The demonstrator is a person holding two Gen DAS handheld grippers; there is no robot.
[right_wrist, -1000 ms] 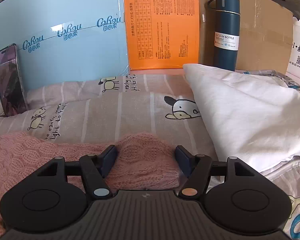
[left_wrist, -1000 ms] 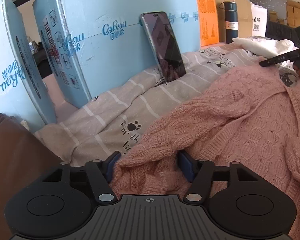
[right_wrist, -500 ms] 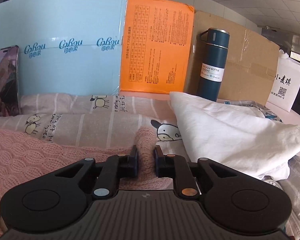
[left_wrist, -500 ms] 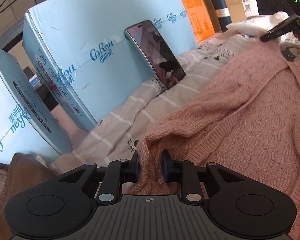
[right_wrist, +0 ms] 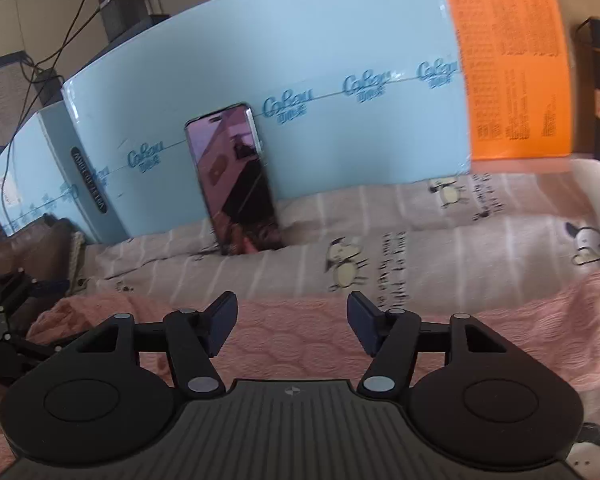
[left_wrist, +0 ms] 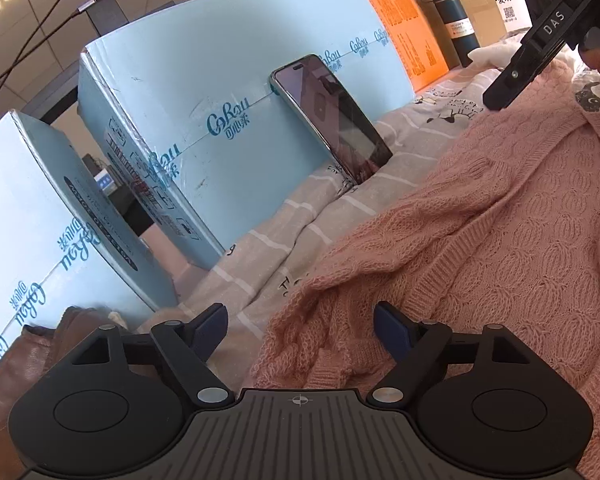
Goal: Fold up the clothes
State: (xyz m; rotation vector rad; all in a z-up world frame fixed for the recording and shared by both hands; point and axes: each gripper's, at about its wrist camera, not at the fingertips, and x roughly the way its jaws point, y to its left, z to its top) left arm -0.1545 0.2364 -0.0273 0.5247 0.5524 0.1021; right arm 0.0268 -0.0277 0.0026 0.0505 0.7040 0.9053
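Observation:
A pink cable-knit sweater (left_wrist: 500,240) lies spread on a grey striped bedsheet (left_wrist: 292,216) with cartoon prints. My left gripper (left_wrist: 300,326) is open, its jaws wide on either side of a bunched sweater edge, gripping nothing. My right gripper (right_wrist: 292,320) is open above the sweater's flat pink knit (right_wrist: 300,336), holding nothing. The right gripper's body (left_wrist: 540,44) shows at the top right of the left wrist view. The left gripper (right_wrist: 8,320) shows at the left edge of the right wrist view.
Light blue cartons (left_wrist: 228,120) stand along the back, with a phone (left_wrist: 332,116) leaning on one. An orange box (right_wrist: 508,64), a dark blue bottle (left_wrist: 452,20) and a white cloth (left_wrist: 496,50) lie farther right. A brown leather item (left_wrist: 16,364) sits at the left.
Both grippers were shut on sweater edges half a second ago; both have now opened and let go. The right gripper has swung left, and the sweater lies flatter.

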